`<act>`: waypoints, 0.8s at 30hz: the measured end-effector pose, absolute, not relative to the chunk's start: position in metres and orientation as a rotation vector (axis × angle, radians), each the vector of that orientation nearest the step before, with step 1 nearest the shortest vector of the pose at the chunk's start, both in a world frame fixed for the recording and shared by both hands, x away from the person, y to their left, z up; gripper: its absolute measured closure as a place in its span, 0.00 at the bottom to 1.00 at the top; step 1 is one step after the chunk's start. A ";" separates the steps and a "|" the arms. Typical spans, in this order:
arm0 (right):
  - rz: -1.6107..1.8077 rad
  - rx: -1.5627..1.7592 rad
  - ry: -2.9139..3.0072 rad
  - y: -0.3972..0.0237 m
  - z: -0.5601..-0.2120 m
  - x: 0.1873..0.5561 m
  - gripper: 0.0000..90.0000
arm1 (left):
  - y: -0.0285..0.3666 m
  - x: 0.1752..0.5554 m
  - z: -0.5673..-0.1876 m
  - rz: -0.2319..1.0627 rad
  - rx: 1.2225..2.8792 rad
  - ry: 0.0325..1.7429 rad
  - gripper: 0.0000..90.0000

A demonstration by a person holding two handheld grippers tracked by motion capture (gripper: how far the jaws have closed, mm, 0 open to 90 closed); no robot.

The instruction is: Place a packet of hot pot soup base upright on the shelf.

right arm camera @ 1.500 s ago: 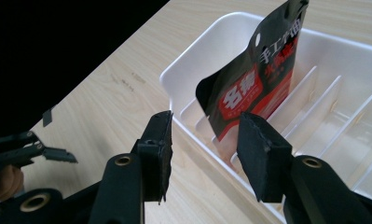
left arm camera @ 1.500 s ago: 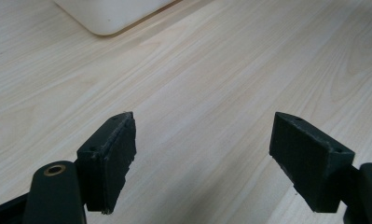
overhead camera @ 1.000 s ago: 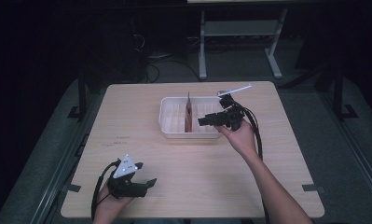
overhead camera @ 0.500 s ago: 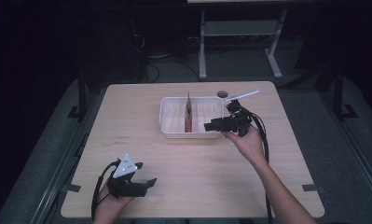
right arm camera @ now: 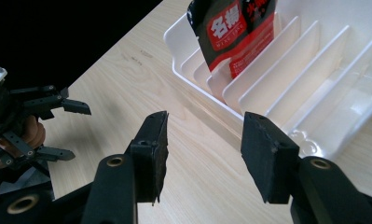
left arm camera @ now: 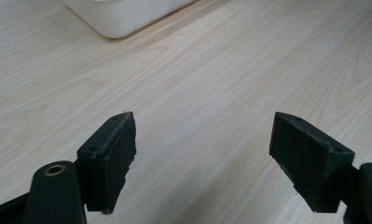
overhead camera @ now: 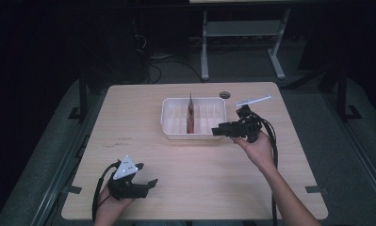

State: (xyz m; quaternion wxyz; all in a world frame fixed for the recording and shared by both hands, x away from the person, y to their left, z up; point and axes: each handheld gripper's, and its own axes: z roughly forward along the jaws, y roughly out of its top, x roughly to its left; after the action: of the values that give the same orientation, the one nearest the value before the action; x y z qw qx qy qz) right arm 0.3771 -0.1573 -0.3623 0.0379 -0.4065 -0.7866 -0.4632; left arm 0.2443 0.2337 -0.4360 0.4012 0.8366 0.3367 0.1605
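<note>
Since the earlier frames the right tool [overhead camera: 223, 130] had been drawn back toward the near right, from above the right end of the white divided tray [overhead camera: 171, 123] to a spot just off its near right corner. It was held above the desk [overhead camera: 200, 165] in the person's right hand [overhead camera: 257, 147], its jaws pointing left along the tray's near wall, apart and with nothing between them. In the right gripper view its jaws [right arm camera: 202, 154] were seen parted over bare wood, with the tray's upright partitions just beyond them. A red and black packet [overhead camera: 191, 113] stood upright in a slot near the middle of the tray; in the right gripper view its printed label [right arm camera: 232, 28] was turned toward the camera. The left tool [overhead camera: 150, 182] was kept where it had been, at the near left of the desk, well apart from the tray, gripped by the left hand [overhead camera: 111, 207] with the grey three-cornered plate on top. In the left gripper view its jaws [left arm camera: 202, 163] were spread wide and empty above the wood grain, with a corner of the tray [left arm camera: 123, 18] at the far edge. A small dark round hole [overhead camera: 224, 95] was seen in the desk just beyond the tray's far right corner.
</note>
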 end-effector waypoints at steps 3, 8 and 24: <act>-1.430 -1.257 -2.400 -0.164 -0.364 0.375 0.56 | 0.234 0.244 -0.436 0.407 2.114 0.852 0.25; -1.428 -1.279 -2.380 -0.176 -0.368 0.369 0.55 | 0.234 0.244 -0.436 0.404 2.110 0.858 0.25; -1.377 -1.302 -2.392 -0.196 -0.385 0.349 0.54 | 0.234 0.244 -0.436 0.402 2.100 0.861 0.25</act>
State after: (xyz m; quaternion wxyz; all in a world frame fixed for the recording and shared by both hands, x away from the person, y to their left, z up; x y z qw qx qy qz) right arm 0.3488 -0.1957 -0.3847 0.0448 -0.4262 -0.7830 -0.4508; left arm 0.2442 0.2342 -0.4359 0.4062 0.8326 0.3411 0.1592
